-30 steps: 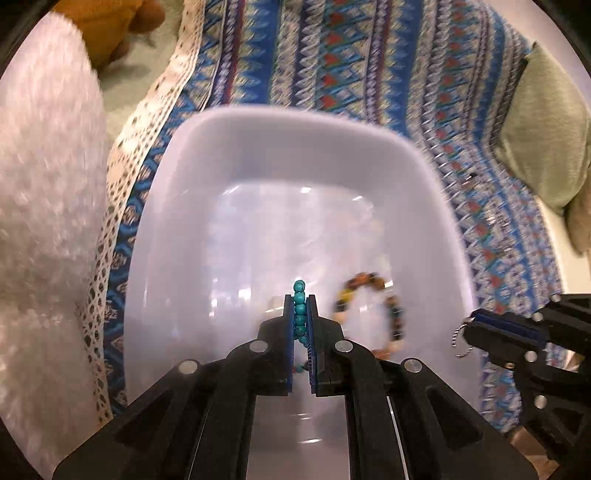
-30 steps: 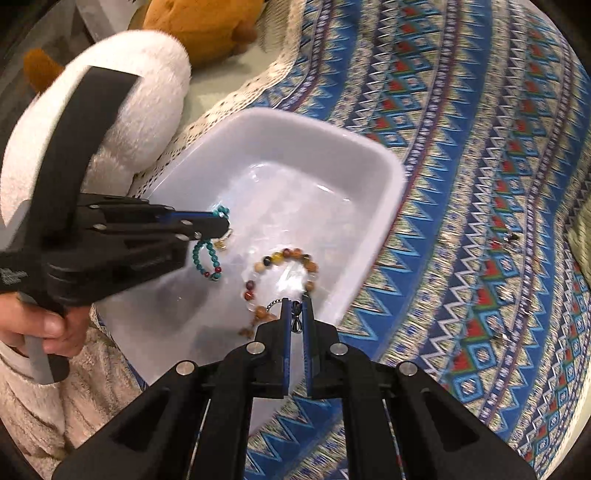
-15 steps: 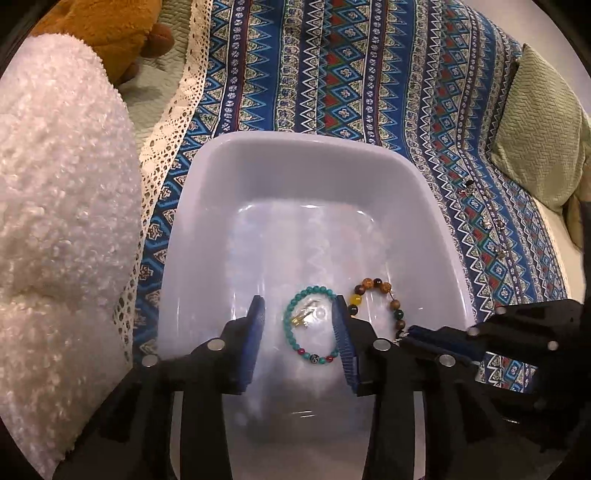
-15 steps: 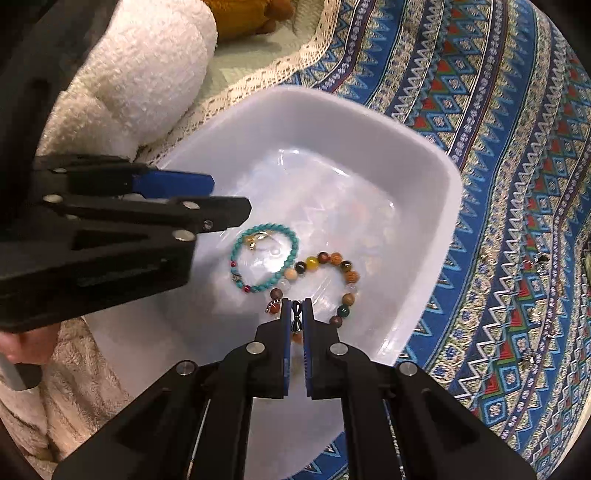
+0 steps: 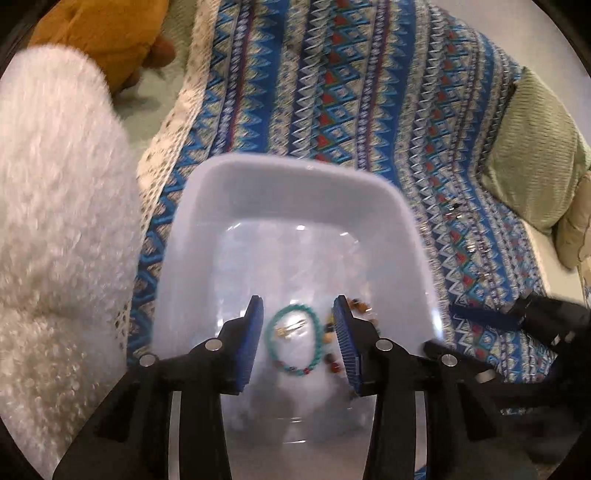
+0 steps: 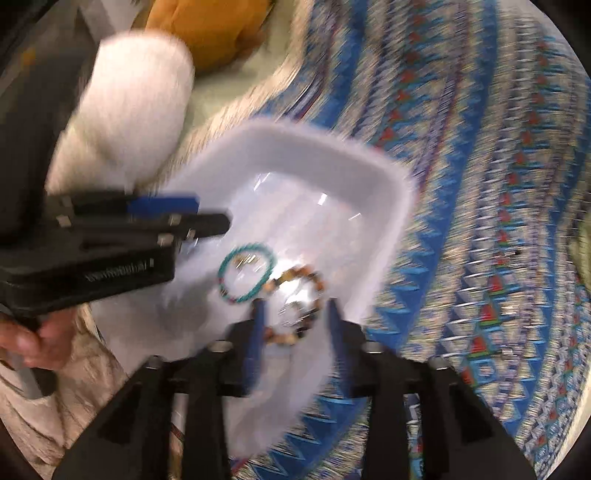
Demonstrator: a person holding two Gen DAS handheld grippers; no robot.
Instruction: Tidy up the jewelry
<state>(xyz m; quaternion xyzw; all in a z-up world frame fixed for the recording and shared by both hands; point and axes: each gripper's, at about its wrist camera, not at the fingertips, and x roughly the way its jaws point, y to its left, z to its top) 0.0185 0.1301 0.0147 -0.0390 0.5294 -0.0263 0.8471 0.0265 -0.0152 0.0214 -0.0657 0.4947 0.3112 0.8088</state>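
Jewelry is what I am sorting, and the landmark for all of it is the white tub [image 5: 229, 206] sitting on the blue patterned blanket [image 5: 369, 92]. Beside the tub's far-left corner lie a fluffy white pillow [image 5: 55, 221] and an orange plush toy [image 5: 99, 33]; a green cushion [image 5: 532, 155] sits well beyond the tub's right side.

My left gripper [image 5: 297, 336] hangs over the tub's near end with its jaws spread wide and nothing between them. My right gripper [image 6: 293, 317] hovers over the tub's near-right corner, also wide apart and empty, though that view is smeared.

On the tub's floor, a turquoise bead bracelet [image 5: 293, 341] lies flat, and a brown and amber bead bracelet [image 6: 299, 306] lies just beside it, nearly touching. So two pieces are in, I judge.

Out on the blanket to the right of the tub, a few small dark and silvery pieces [image 5: 456, 210] lie scattered; too small to name, but probably what I have left to gather.
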